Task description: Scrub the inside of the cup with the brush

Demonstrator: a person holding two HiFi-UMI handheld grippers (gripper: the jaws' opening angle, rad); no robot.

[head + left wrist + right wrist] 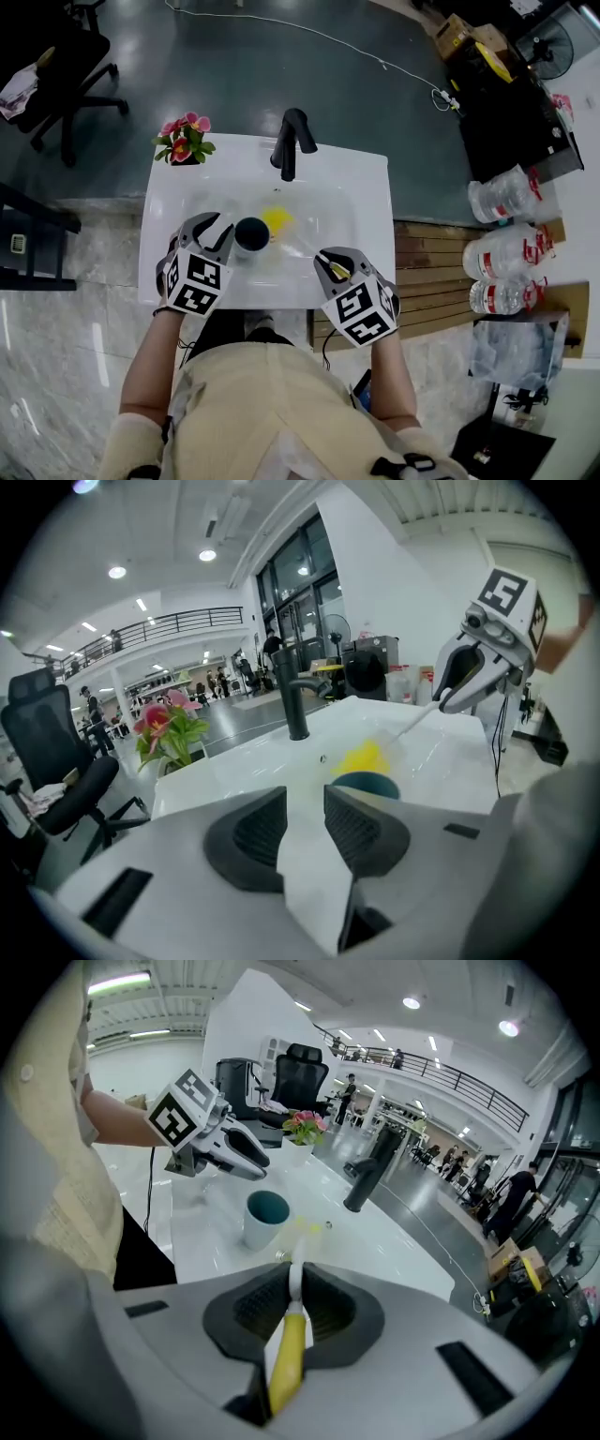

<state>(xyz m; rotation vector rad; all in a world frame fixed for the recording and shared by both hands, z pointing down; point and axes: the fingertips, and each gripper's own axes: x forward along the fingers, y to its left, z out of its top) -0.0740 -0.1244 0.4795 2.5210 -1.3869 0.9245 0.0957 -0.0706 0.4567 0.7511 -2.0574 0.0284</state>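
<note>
Standing far left: a black office chair point(67, 58) on the dark floor, well apart from the sink.
Flowers: a small pot of pink flowers point(185, 139) on the back left corner of the white sink point(169, 208).
Left gripper: the left gripper point(220, 225) is over the left part of the basin and points at the cup. In the left gripper view its jaws stand a narrow way apart, with only bare white sink surface showing in the gap. It grips nothing.
Cup: the cup point(251, 232) stands upright in the basin in front of the faucet, just beside the left gripper's tips. It is white outside and dark teal inside, and its open mouth faces up. The right gripper view shows the left gripper clear of it.
Faucet: a black faucet point(289, 141) rises at the back middle of the sink.
Brush head: the yellow bristle head point(277, 219) lies just to the right of the cup, outside its rim. Whether it touches the cup wall cannot be told.
Brush: the brush point(289, 1354) has a yellow handle and a pale stem that runs out toward the cup.
Right gripper: the right gripper point(323, 255), over the front right of the basin, is clamped on the brush where the handle meets the stem.
Far right: clear plastic water bottles point(506, 192) lie on the floor beside a slatted wooden platform point(431, 267).
</note>
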